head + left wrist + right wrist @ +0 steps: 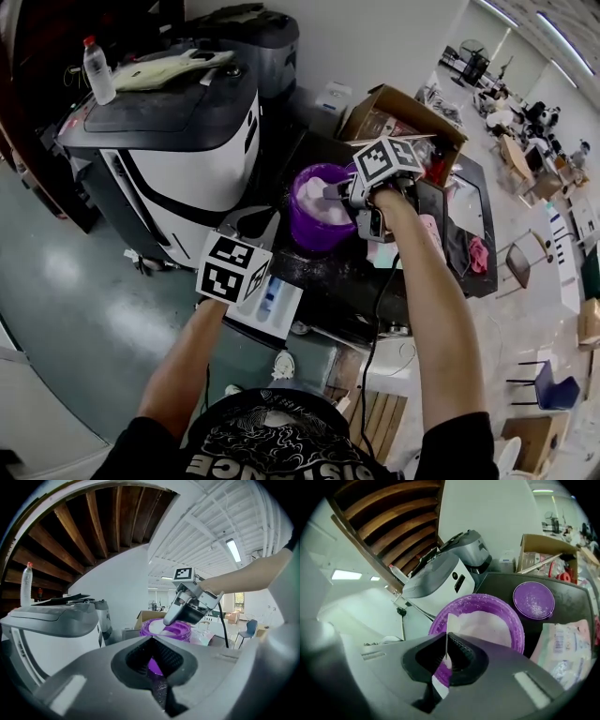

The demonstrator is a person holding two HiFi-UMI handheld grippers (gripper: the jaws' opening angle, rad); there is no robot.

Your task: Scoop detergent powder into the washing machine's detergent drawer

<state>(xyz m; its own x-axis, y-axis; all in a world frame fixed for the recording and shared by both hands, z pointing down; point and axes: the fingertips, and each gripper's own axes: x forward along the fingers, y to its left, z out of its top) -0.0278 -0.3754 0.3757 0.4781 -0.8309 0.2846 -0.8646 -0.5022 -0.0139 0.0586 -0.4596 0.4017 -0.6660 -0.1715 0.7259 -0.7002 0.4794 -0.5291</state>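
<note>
Nearest, the left gripper hovered just above the drawer, jaws together on nothing. Farther out, the right gripper pinched a thin scoop edge-on over the tub of white powder — the drawer lay back and left of it, toward the person.

This is a big open workroom, part lab and part office. The washing machine stands loose on a glossy painted floor, with an open cardboard box of odds and ends just to its right. Far beyond it, desks and chairs stand in rows under long ceiling strip lights, and bare wooden beams slant above it.
</note>
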